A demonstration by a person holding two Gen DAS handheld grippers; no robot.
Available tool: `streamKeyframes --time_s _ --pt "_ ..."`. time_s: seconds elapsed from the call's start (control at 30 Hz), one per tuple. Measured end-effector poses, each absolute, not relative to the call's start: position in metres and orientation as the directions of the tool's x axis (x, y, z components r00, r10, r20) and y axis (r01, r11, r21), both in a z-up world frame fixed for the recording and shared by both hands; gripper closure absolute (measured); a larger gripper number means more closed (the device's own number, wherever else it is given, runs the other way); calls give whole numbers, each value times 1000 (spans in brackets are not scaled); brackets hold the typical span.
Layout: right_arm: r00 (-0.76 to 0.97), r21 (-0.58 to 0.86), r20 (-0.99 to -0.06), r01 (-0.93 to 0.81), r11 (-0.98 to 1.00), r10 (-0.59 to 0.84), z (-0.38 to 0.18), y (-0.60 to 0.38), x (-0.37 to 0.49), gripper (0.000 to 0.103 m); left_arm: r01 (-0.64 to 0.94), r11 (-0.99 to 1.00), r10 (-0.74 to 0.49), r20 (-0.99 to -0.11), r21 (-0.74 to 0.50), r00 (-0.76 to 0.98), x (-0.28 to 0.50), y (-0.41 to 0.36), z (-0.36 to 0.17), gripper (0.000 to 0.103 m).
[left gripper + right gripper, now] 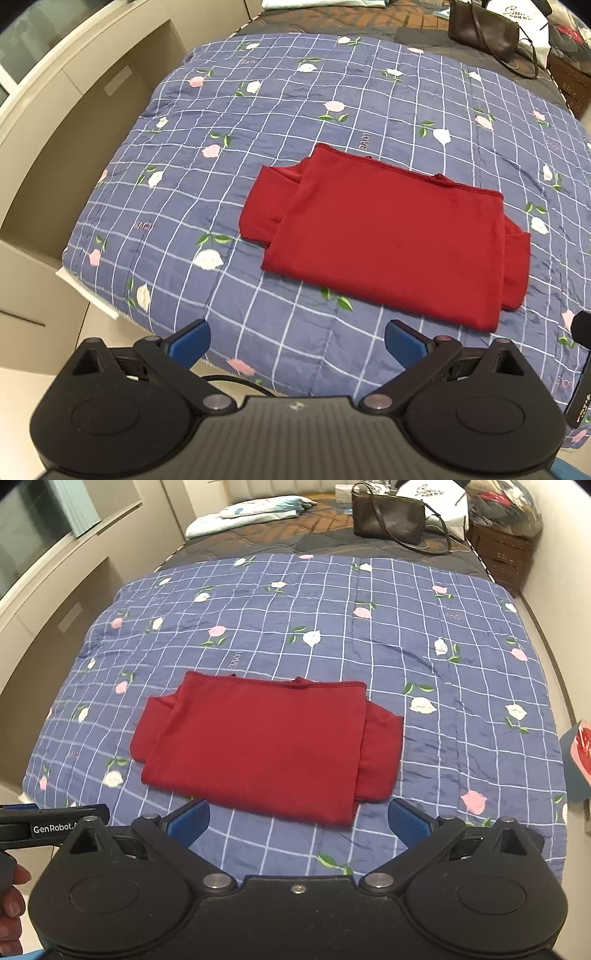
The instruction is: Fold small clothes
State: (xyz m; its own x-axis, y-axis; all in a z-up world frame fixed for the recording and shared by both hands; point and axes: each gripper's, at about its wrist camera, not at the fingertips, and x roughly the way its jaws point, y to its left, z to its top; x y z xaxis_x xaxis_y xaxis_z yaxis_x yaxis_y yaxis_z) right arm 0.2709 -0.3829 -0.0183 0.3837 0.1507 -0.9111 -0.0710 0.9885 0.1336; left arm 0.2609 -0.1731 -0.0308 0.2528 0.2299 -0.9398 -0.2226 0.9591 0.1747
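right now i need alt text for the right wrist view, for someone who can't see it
A partly folded red garment lies flat on a blue checked floral quilt, both sleeves sticking out at the sides. The right gripper hangs open just short of its near edge, touching nothing. A dark handbag sits far back on the bed.

The garment (258, 746) is plain deep red. The quilt (369, 635) is blue with a white grid and pink and white flowers. The fingers (190, 341) carry blue pads.
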Motion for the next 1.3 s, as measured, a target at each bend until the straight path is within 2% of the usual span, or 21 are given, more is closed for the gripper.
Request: streamKeyframes --time_s 0.33,0.73,1.13,1.3 --pt "298 140 -945 -11 990 137 -60 -351 319 1 -170 969 211 -956 178 205 318 -124 -54 1" --pt "172 3 -985 -75 997 16 -142 -314 366 1 -122 977 187 -975 172 122 361 -75 -93 1" --pt "217 -9 -976 -167 986 28 -205 -261 417 1 -76 978 199 -979 196 42 394 -44 -141 1" --pt "244 -59 -970 -231 971 -1 -237 -250 435 1 -77 979 194 -980 191 32 407 -40 -157 1"
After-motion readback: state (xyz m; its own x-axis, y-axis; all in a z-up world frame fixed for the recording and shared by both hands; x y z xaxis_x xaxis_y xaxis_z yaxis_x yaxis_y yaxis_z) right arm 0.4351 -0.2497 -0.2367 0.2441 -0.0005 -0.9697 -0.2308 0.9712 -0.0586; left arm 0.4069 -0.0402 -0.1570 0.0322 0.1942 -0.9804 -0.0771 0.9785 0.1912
